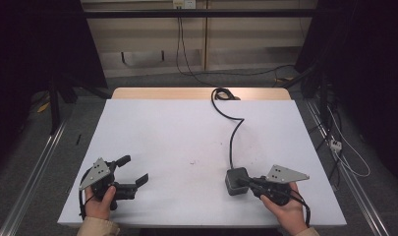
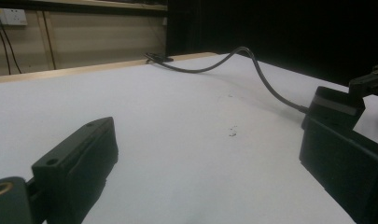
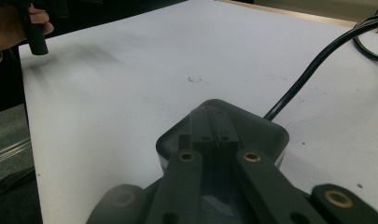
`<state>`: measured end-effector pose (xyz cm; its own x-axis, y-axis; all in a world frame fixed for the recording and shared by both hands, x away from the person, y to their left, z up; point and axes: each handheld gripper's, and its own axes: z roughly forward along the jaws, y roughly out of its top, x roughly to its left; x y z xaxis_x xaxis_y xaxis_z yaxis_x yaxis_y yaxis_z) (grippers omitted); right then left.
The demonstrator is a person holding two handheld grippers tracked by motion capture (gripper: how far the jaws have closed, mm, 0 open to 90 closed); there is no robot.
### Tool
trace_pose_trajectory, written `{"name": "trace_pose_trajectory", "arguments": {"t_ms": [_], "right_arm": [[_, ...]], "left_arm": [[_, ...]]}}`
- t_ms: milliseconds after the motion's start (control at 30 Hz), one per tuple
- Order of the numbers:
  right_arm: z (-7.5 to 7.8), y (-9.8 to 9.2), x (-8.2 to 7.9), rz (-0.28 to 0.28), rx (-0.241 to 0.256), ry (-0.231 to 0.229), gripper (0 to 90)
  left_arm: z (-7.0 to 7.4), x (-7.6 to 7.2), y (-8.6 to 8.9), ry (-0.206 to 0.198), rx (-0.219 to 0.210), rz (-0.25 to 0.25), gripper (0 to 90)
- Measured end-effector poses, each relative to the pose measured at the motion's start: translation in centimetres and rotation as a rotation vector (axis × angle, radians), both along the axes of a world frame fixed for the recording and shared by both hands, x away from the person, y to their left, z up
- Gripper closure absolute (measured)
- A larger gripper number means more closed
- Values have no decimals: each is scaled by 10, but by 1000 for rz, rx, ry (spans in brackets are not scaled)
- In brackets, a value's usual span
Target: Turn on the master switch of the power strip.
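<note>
A dark grey square box (image 1: 234,180) sits on the white table (image 1: 186,132) at the front right. A black cable (image 1: 232,135) runs from it to the table's back edge. My right gripper (image 1: 243,182) points left, with its jaws shut together and their tips over the box's top (image 3: 252,126); nothing shows between them. In the right gripper view the closed fingertips (image 3: 213,122) lie on the lid. My left gripper (image 1: 133,170) stands open at the front left, holding nothing. From the left gripper view, the box (image 2: 336,108) and cable (image 2: 252,65) lie beyond the right jaw.
A wooden strip (image 1: 201,93) borders the table's far edge, where the cable coils. Small dark marks (image 1: 192,162) dot the table's middle. Loose cables (image 1: 349,157) lie on the floor to the right, and metal rails (image 1: 34,167) run along both sides.
</note>
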<state>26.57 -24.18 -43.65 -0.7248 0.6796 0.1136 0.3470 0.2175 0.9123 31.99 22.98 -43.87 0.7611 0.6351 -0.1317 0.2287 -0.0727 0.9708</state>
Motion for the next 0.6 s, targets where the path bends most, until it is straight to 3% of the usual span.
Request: {"name": "trace_pose_trajectory", "arguments": {"t_ms": [600], "right_arm": [[0,1,-1,-1,-9,-8,900]], "left_arm": [[-1,0,0,3,3,3,39]]}}
